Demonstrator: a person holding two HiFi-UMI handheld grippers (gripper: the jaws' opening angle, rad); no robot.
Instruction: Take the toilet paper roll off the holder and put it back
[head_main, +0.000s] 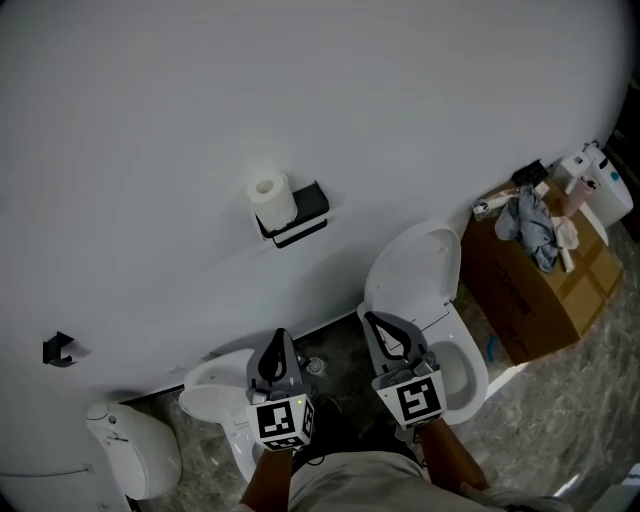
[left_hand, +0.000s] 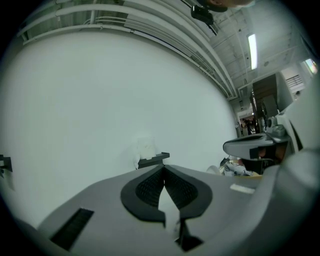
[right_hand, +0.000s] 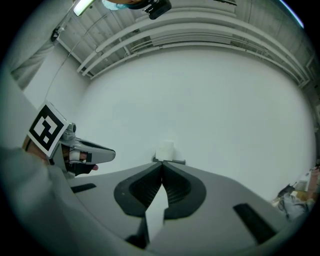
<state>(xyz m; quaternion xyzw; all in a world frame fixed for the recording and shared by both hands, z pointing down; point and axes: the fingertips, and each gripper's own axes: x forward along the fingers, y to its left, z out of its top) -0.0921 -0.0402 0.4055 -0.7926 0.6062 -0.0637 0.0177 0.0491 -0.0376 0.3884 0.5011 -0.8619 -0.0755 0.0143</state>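
**Both grippers closed and empty, roll on its holder**

You are holding the left gripper (head_main: 280, 336) and the right gripper (head_main: 373, 320) side by side, both pointing at the white wall (head_main: 330, 90). Each pair of jaws is pressing tip to tip with nothing between them. The toilet paper roll (head_main: 271, 198) is sitting upright on the black holder (head_main: 303, 216) fixed to the wall, well apart from both grippers. The toilet (head_main: 415, 268) is standing below your right gripper with its lid raised.
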